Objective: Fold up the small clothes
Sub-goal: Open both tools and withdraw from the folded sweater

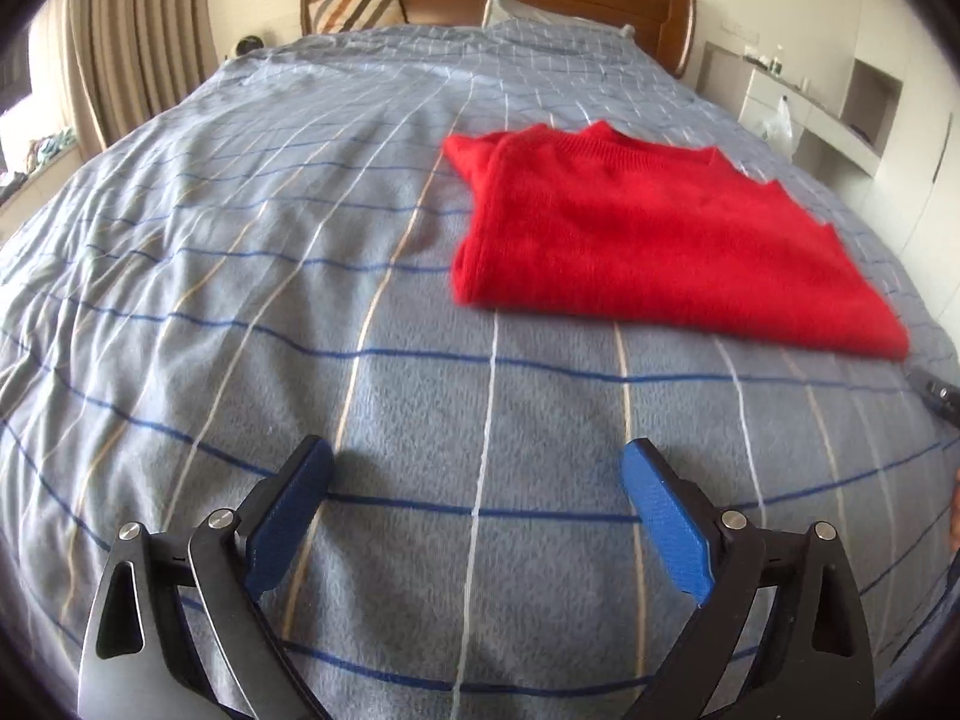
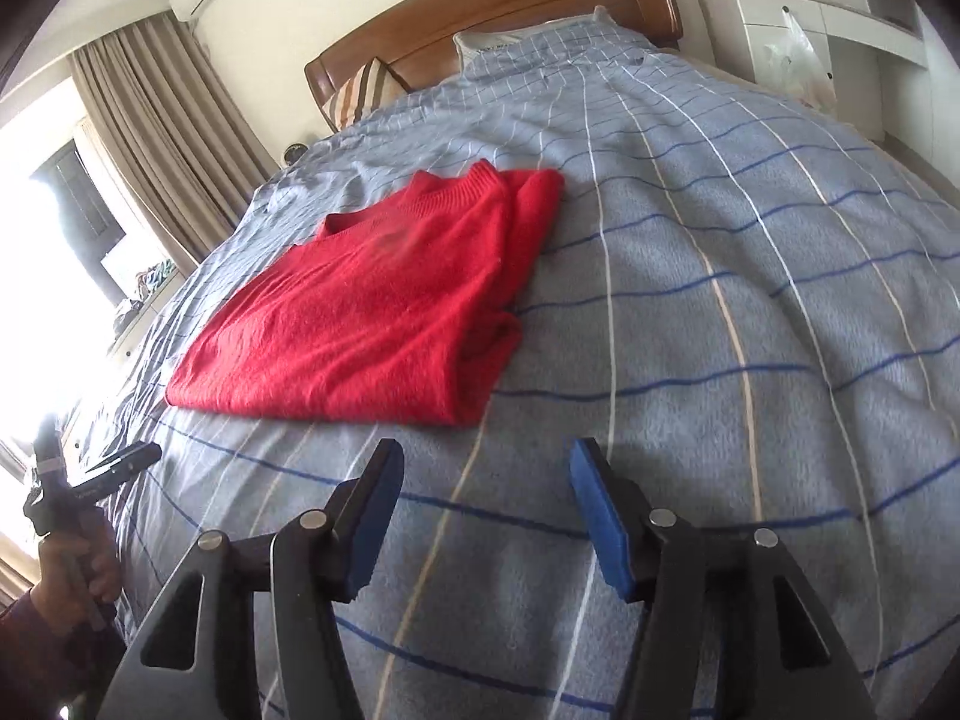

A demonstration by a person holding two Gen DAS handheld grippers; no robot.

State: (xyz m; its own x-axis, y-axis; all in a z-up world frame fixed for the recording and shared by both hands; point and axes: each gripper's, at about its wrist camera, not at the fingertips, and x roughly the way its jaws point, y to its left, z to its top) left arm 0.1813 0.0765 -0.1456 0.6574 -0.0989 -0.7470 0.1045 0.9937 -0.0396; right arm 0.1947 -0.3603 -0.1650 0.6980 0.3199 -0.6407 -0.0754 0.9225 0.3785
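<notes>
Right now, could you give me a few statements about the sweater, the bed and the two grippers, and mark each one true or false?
1. The red sweater lies folded on the blanket. True.
2. The left gripper holds the sweater's hem. False: its jaws stand open and empty above bare blanket.
3. The right gripper is open with nothing between its pads. True.
4. The sweater's neckline points toward the headboard. True.
5. A second garment lies beside the sweater. False: only the one sweater shows on the bed.
6. The striped pillow sits on top of the sweater. False: it leans at the headboard, far from the sweater.
</notes>
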